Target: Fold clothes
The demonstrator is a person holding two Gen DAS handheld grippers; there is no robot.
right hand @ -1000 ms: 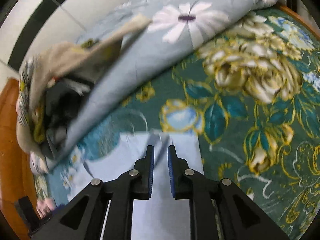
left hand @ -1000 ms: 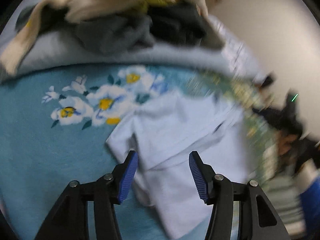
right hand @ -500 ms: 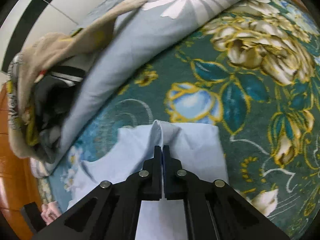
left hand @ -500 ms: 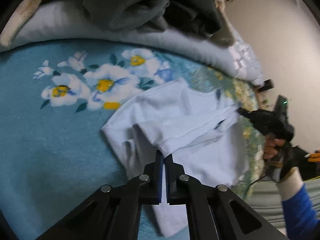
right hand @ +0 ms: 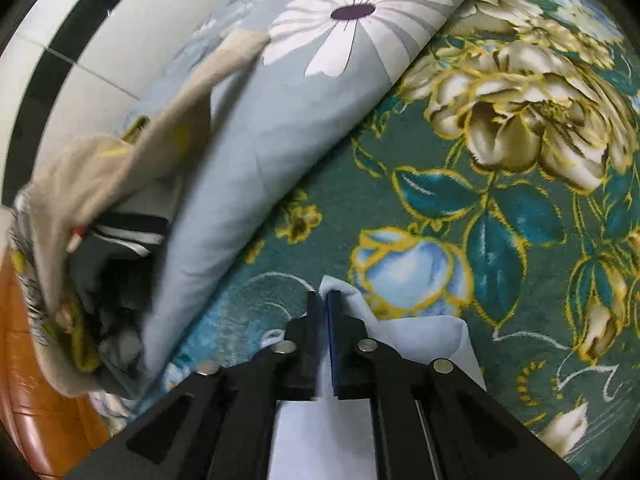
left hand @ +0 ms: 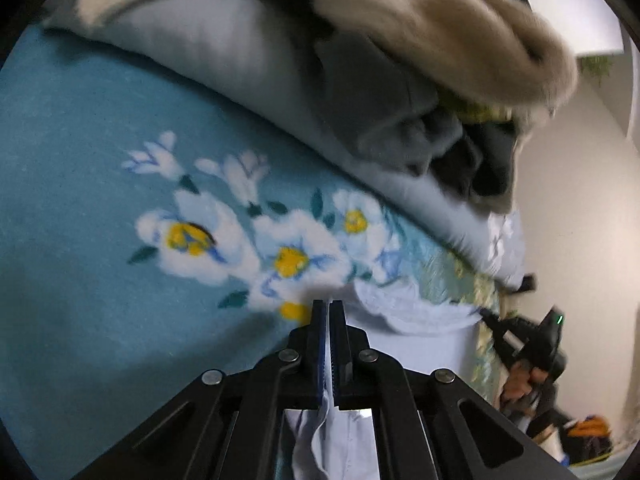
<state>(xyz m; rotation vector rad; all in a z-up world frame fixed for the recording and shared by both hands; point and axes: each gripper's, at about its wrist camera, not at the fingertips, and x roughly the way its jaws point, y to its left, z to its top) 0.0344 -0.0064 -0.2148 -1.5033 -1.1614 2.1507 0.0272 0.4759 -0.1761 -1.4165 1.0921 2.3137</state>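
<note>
A white garment (left hand: 416, 312) lies on the flowered blanket (left hand: 80, 240). My left gripper (left hand: 329, 308) is shut on a fold of it, with cloth hanging between and below the fingers. My right gripper (right hand: 324, 300) is shut on another edge of the same white garment (right hand: 424, 340), whose tip pokes out above the fingertips. The right gripper and the hand holding it also show in the left wrist view (left hand: 524, 336) at the far side of the garment.
A pile of clothes (left hand: 420, 92) in beige, grey and black rests on a pale blue quilt (right hand: 280, 140) along the back of the bed. A tiled wall (right hand: 120, 40) lies beyond. An orange wooden bed edge (right hand: 24, 380) shows at the left.
Both grippers closed on the white garment within the last second. Both have since lifted and carried it toward the quilt and clothes pile, which now fill more of each view.
</note>
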